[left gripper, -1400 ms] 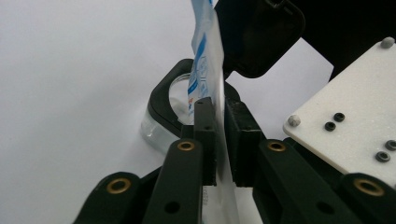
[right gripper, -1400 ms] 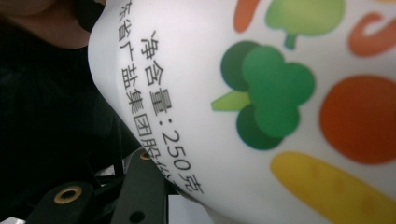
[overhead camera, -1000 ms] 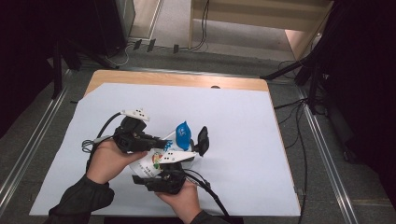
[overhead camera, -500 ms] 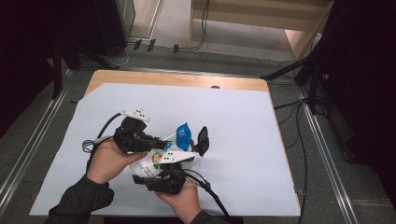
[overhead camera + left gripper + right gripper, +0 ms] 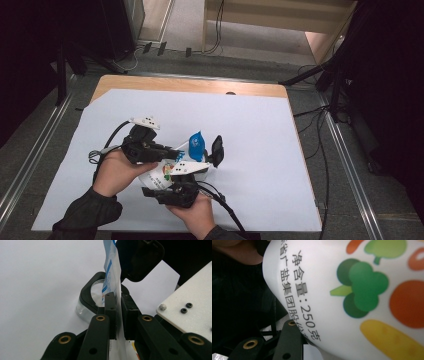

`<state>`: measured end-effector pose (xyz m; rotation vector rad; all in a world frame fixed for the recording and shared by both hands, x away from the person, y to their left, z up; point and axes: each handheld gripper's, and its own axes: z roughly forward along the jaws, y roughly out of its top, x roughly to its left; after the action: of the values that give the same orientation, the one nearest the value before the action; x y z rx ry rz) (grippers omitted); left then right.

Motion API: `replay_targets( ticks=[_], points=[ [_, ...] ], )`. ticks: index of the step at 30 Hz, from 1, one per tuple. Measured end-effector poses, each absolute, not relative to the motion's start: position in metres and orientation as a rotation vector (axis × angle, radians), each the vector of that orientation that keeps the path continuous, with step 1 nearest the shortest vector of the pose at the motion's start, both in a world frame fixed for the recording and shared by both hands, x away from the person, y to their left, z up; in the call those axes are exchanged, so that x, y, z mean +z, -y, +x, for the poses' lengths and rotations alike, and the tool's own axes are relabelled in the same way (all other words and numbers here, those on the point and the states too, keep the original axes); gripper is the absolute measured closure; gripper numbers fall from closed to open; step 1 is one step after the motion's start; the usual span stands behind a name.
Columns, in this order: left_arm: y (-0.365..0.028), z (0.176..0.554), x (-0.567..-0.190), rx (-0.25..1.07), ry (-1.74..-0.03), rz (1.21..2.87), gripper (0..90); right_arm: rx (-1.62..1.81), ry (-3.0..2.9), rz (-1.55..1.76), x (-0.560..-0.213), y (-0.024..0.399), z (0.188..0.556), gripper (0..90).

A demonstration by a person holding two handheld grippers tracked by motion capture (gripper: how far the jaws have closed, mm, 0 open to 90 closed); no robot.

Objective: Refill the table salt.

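A white bag [image 5: 161, 176] printed with vegetables and black writing, blue at its top [image 5: 196, 142], hangs between the two hands above the table. My left gripper [image 5: 182, 149] is shut on it. In the left gripper view both pads pinch the bag's thin edge [image 5: 113, 277] at my left gripper [image 5: 118, 298]. My right gripper [image 5: 206, 156] sits under the bag with one black finger [image 5: 217, 149] standing up beside the blue top; its other finger is hidden. In the right gripper view the bag [image 5: 352, 290] hangs right in front of the lens. A black-rimmed clear thing [image 5: 87, 296] shows behind the bag.
A pale sheet [image 5: 260, 150] covers the wooden table [image 5: 200, 86], with free room to the right and at the back. Cables trail from both grippers toward the near edge. Dark stands and floor rails flank the table.
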<state>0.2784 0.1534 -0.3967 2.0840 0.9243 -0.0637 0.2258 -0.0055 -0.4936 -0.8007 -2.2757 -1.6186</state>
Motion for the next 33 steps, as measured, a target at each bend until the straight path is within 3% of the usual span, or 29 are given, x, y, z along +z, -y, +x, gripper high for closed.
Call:
replay_targets(
  ticks=[26, 33],
  points=[
    [-0.1525, 0.2776, -0.3958, -0.071, -0.937, 2.075, 84.7, -1.62, 2.306, -0.771, -0.4931, 0.0044, 0.2258, 63.4],
    [-0.1516, 0.2771, -0.3959, -0.07, -0.935, 2.075, 83.6, -1.612, 2.306, -0.787, -0.493, 0.0052, 0.2264, 66.6]
  ],
)
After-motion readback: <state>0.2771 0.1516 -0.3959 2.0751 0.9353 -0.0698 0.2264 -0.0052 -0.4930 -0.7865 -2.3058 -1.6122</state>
